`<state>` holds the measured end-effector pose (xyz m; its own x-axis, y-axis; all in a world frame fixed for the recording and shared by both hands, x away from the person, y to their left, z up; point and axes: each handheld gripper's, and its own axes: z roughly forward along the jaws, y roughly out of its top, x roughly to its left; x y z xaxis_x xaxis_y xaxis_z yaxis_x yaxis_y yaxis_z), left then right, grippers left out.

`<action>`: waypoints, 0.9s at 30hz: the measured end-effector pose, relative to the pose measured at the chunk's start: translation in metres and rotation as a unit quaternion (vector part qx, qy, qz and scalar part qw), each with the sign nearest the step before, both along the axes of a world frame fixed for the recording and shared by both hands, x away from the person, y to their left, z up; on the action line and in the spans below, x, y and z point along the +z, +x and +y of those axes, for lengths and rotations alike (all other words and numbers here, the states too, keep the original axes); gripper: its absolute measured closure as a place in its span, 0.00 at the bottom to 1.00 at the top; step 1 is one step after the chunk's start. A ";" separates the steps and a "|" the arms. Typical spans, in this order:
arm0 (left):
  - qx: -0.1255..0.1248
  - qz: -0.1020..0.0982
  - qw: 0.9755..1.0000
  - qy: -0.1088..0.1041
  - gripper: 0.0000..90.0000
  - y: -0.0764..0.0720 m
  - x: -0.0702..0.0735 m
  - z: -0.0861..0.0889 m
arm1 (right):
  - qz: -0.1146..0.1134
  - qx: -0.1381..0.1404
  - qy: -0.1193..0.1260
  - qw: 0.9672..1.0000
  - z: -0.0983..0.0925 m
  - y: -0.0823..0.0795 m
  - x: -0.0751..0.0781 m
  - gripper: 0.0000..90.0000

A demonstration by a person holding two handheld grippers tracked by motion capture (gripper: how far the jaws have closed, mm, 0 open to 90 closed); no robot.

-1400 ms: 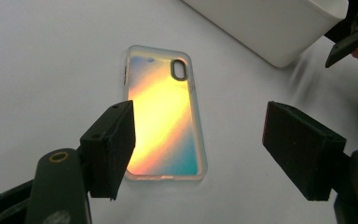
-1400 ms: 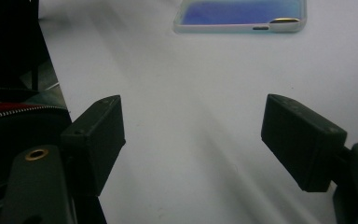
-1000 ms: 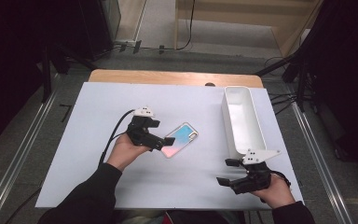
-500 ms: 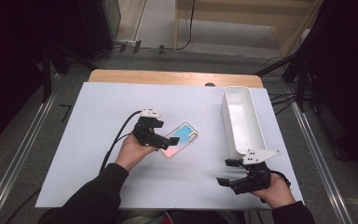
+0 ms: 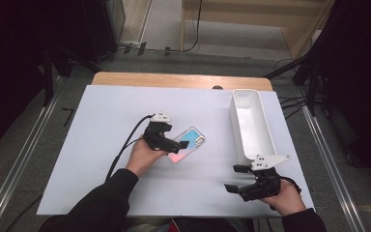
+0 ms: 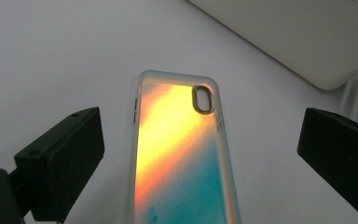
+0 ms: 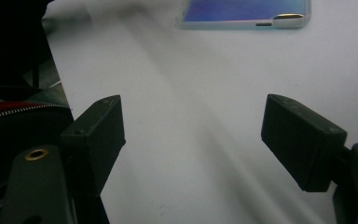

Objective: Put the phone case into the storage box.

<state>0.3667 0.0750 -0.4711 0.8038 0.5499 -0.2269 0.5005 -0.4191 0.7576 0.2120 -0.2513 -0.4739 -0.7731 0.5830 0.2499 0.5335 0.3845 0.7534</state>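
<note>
Phone case (image 6: 182,158) is lying flat near the middle of the white table (image 5: 101,111), its back glowing orange fading into teal inside a clear rim, with an oval camera cut-out at its far end. The left gripper (image 6: 191,149) is straddling it, jaws apart and not touching. The right gripper (image 7: 193,140) is hovering open at the near right, beside the white bin (image 5: 251,125)

A long white bin (image 5: 251,126) stands open and upright along the right edge of the desk (image 5: 101,145), its far end near the far right corner. A white sheet covers the desk, leaving a strip of bare wood (image 5: 174,79) along the far edge. Black cables (image 5: 290,104) lie on the grey floor (image 5: 24,145) beyond the right edge.
</note>
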 end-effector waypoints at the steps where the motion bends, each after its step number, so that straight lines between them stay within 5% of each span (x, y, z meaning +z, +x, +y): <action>1: 0.002 0.002 1.000 0.000 0.01 0.001 -0.001 -0.001 | 0.000 0.000 0.000 1.000 0.000 0.000 0.000 0.22; 27: 0.019 -0.013 0.998 0.057 0.01 0.000 -0.037 -0.018 | 0.005 -0.001 0.000 1.000 0.000 0.000 0.000 0.22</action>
